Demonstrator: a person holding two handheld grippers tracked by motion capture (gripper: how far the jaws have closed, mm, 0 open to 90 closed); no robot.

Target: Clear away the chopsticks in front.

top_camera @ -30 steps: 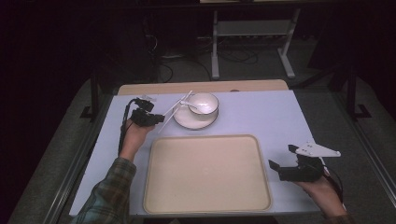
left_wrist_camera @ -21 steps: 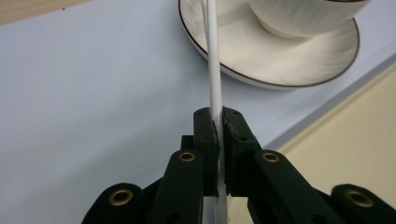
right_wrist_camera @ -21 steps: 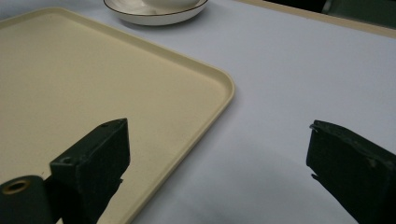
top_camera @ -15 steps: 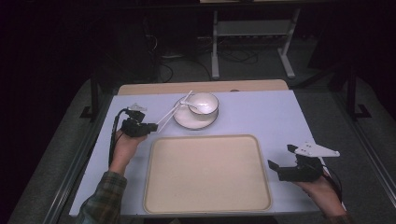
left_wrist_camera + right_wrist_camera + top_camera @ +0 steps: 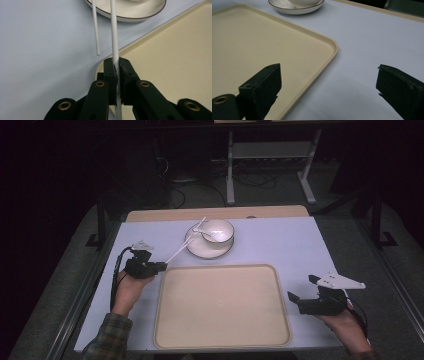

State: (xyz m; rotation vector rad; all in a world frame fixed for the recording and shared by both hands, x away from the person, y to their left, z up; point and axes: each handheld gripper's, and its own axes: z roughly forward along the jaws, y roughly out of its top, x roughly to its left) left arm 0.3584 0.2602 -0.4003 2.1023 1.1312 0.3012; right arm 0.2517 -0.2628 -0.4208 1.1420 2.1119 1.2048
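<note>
White chopstick [image 5: 114,37] pinched tight in left gripper [image 5: 159,266], dragged back from saucer [image 5: 209,249] toward tray [image 5: 220,340]; right gripper [image 5: 302,292] idle, wide open.

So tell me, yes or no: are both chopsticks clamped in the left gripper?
No: in the left gripper view the left gripper pinches only one white chopstick, while the other chopstick lies free beside it.
</note>
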